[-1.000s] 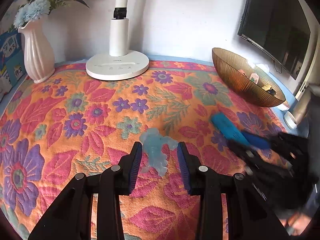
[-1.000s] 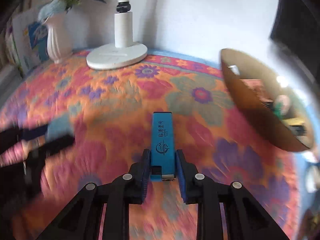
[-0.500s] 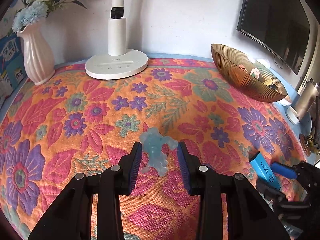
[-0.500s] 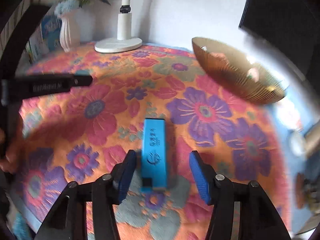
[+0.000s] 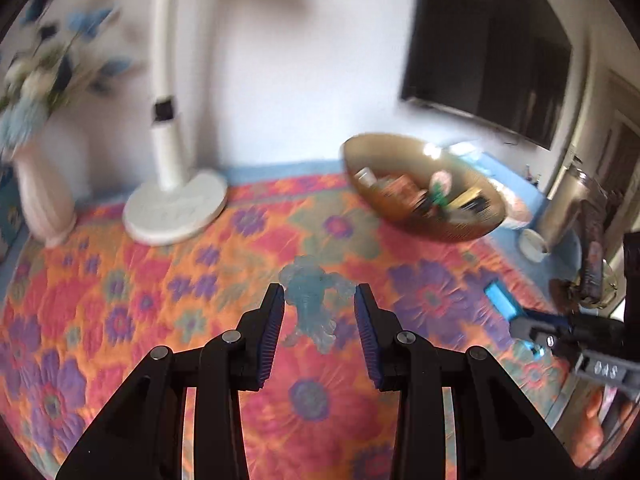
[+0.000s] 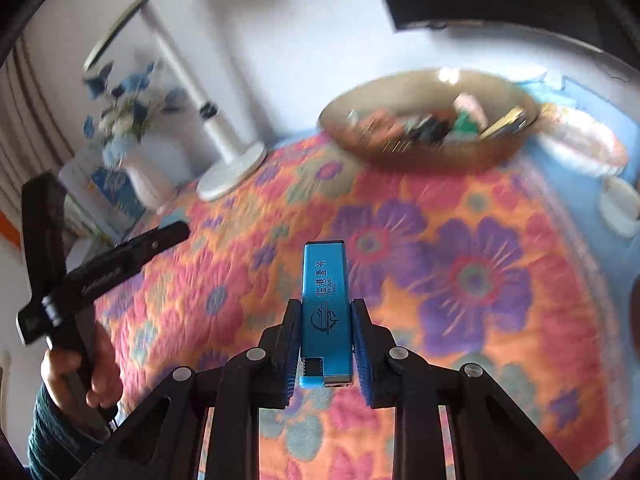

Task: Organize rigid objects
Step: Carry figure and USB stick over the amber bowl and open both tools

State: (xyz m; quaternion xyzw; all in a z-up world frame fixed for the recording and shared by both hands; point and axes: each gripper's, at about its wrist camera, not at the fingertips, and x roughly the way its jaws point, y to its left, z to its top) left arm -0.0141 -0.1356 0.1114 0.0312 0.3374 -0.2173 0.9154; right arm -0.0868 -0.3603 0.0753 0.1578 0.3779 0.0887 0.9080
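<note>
A pale blue see-through figure (image 5: pixel 310 304) sits between the pads of my left gripper (image 5: pixel 318 292), which is shut on it and holds it above the floral cloth (image 5: pixel 120 300). In the right wrist view a bright blue lighter (image 6: pixel 324 280) stands lengthwise in my right gripper (image 6: pixel 326 308). The jaws are closing and both pads press its sides. The amber bowl (image 6: pixel 400 156) lies beyond it, with several small items inside. The left wrist view shows the same lighter (image 5: pixel 500 300) low at the right and the bowl (image 5: pixel 424 228) further back.
A white lamp base (image 5: pixel 176 212) and a pale vase of flowers (image 5: pixel 44 208) stand at the back left. A dark screen (image 5: pixel 480 60) hangs on the wall. A metal flask (image 5: pixel 564 208) stands right of the bowl. A hand (image 6: pixel 80 368) holds the left gripper's handle.
The left gripper rose with the figure still in it. The right gripper's jaws stood wide around the lighter lying on the cloth, then closed on it and rolled.
</note>
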